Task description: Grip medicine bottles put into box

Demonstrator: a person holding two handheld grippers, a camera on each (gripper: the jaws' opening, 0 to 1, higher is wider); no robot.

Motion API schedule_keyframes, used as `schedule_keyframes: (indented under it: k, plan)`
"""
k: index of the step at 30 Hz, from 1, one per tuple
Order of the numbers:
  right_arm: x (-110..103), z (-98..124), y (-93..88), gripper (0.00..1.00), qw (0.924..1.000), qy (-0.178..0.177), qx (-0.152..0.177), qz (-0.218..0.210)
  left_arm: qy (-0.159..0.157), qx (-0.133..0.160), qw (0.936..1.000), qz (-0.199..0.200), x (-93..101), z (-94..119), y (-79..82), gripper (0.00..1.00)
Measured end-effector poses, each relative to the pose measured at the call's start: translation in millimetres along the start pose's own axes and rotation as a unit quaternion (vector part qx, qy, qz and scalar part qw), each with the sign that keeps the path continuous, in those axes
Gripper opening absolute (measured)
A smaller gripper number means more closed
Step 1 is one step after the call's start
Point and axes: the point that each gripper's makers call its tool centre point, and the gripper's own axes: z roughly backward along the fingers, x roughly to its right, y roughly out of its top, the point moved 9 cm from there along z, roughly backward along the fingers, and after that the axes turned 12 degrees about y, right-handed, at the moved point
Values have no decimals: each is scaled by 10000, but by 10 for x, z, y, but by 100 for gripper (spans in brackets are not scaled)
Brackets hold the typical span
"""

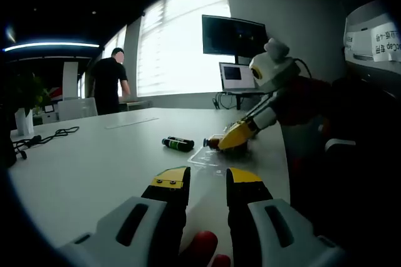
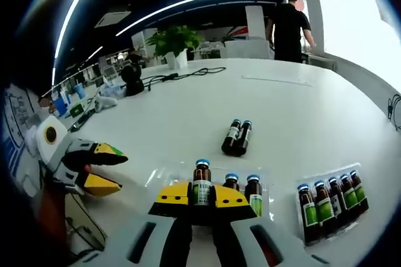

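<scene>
Yellow-tipped jaws of the right gripper [image 2: 202, 197] are clamped on a brown medicine bottle [image 2: 201, 184] with a blue cap and green label, held upright over the clear plastic box [image 2: 164, 176] near the table's near edge. Two more capped bottles [image 2: 243, 190] stand just beside it in the tray; whether the held bottle's base has touched down is hard to tell, as the jaws hide it. To finish this step well, I would keep the bottle upright, lower it squarely into its pocket beside its neighbours without nudging them, and part the jaws only once it sits.

The left gripper [image 1: 207, 179] hovers above the white table [image 1: 94, 160], its jaws apart and holding nothing.

To the right along the near edge, a row of five bottles [image 2: 331, 199] lies packed together in another tray. Farther toward the middle of the table, a pair of bottles [image 2: 237, 136] lies on its side, touching, awaiting pickup. Beyond, cables [image 2: 182, 74] trail near a potted plant [image 2: 174, 44] at the far edge, where a person [image 2: 288, 26] stands.
</scene>
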Motion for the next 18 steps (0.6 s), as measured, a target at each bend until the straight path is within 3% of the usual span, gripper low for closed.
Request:
schedule_keyframes:
  k: [9,18]
  plan:
    - [-27,-25,-31,8,9997,22,-100,228,2,-2,10000,-6,3,-1,1,17]
    - [-29,14,21,11,9993,-25,23,385,1,-2,10000,-2,2,0,1,17]
